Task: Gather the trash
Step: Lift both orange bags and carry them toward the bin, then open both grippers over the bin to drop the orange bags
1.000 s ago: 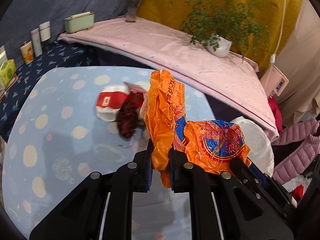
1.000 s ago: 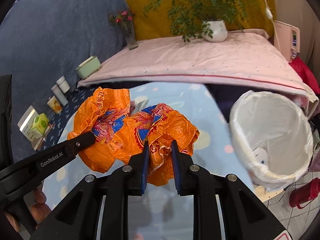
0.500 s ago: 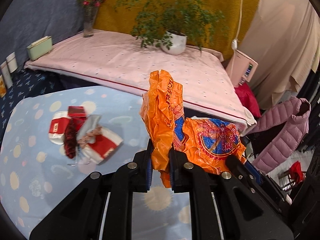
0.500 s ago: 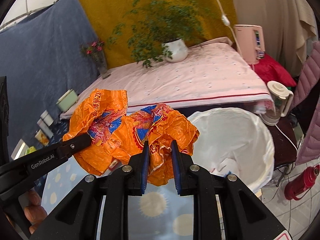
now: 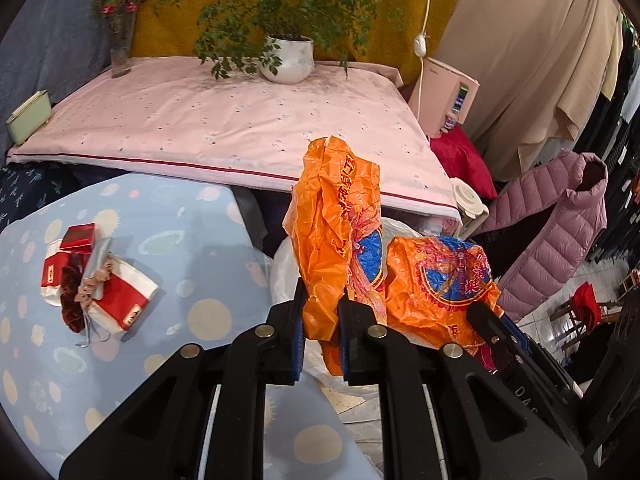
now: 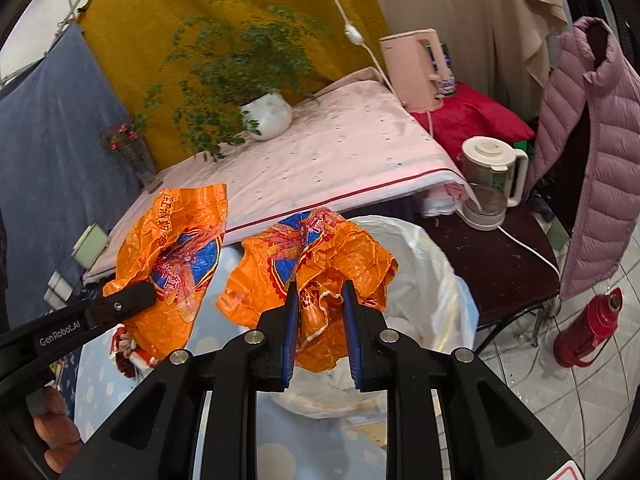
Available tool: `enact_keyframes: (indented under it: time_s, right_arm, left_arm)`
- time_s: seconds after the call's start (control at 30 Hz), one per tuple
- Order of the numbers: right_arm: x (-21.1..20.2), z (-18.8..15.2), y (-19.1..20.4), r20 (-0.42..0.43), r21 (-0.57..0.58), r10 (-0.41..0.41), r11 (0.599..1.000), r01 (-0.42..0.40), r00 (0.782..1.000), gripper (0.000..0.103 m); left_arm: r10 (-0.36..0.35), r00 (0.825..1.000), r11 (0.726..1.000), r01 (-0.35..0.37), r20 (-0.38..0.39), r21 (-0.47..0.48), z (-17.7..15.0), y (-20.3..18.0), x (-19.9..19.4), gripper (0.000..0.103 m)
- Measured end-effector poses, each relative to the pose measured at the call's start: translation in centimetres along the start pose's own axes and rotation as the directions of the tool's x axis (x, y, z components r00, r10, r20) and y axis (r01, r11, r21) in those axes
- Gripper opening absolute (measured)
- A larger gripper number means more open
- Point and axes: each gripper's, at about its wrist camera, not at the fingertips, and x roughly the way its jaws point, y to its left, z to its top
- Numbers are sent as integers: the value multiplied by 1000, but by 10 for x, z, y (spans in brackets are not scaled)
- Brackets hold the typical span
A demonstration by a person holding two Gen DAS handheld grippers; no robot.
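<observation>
A crumpled orange plastic bag [image 5: 336,220] with blue and red print hangs in the air between both grippers. My left gripper [image 5: 320,304] is shut on its left bunch. My right gripper [image 6: 318,300] is shut on the right bunch [image 6: 332,256]. In the right wrist view the left gripper's finger [image 6: 128,300] shows against the other bunch [image 6: 172,240]. Below and behind the bag stands a bin with a white liner [image 6: 436,280], just past the table's edge. Red and white wrappers [image 5: 100,292] lie in a heap on the blue dotted table [image 5: 180,220].
A pink-covered bench [image 5: 224,120] behind the table carries a potted plant [image 5: 288,60], a flower vase [image 5: 120,40] and a green box [image 5: 28,120]. Right of the bin are a dark side table with a kettle [image 6: 492,176], a pink jacket [image 6: 592,160] and a red thermos [image 6: 592,328].
Both grippers have carried the orange bag to the right, off the middle of the table. The lined bin now lies right behind and under the bag, and the wrappers have slid to the left.
</observation>
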Motion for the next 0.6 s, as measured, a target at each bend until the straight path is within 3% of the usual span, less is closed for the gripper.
enact_keyframes:
  time_s: [0.5, 0.6]
  right_arm:
    - [29, 2, -14, -38, 19, -31, 999, 32, 999, 20]
    - [33, 2, -10, -42, 8, -34, 999, 34, 999, 20]
  left_arm:
    - [-11, 998, 1000, 13, -63, 28, -2, -15, 43, 15]
    - [-9, 998, 1000, 10, -69, 22, -2, -13, 48, 23]
